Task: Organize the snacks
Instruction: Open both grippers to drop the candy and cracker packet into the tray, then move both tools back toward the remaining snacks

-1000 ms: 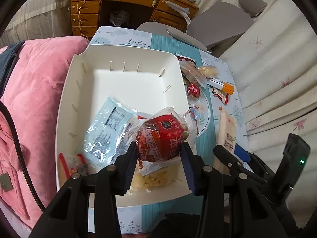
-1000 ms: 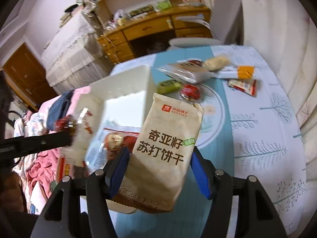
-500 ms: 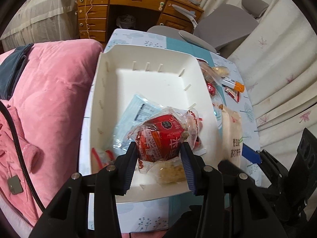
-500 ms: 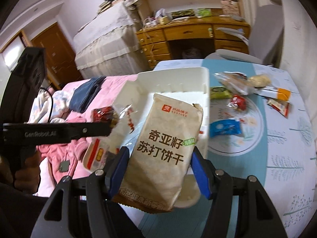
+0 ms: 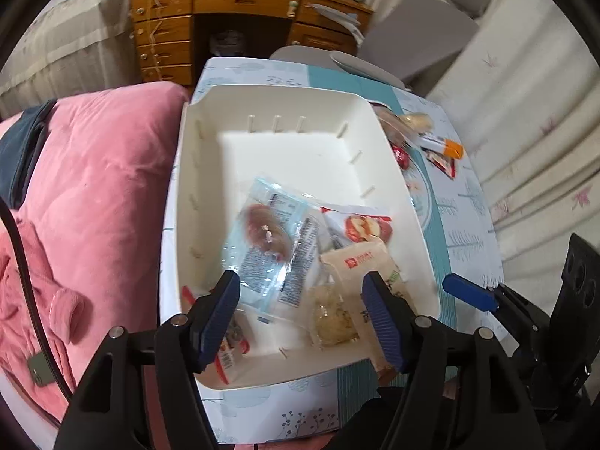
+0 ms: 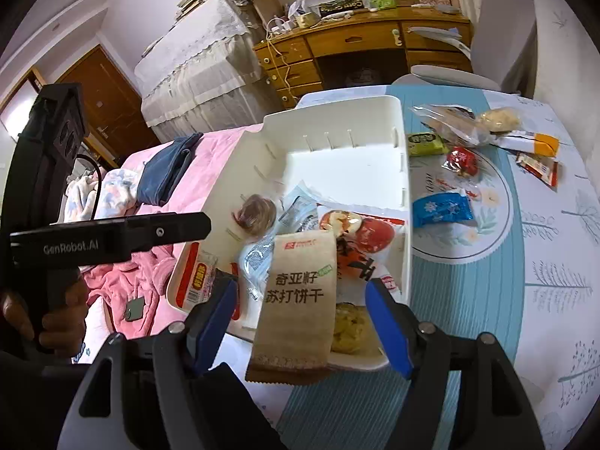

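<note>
A white bin (image 5: 390,172) (image 6: 401,142) on the table holds several snack packets. A beige cracker bag (image 6: 298,300) (image 5: 360,262) lies over the bin's near edge, free between the fingers of my open right gripper (image 6: 302,315). A red snack pack (image 6: 371,234) (image 5: 365,225) lies in the bin behind it. A clear bluish packet (image 5: 270,247) lies in the bin's middle. My left gripper (image 5: 302,311) is open and empty above the bin's near end.
More snacks lie on the table right of the bin: a blue packet (image 6: 442,208), a green packet (image 6: 425,143), a red candy (image 6: 461,159), an orange-tipped stick (image 6: 532,142). A pink blanket (image 5: 93,195) lies left of the bin. A wooden desk (image 5: 240,18) stands behind.
Both grippers have opened. The red snack pack left my left gripper and lies in the bin. The cracker bag slipped from my right gripper onto the bin's near edge.
</note>
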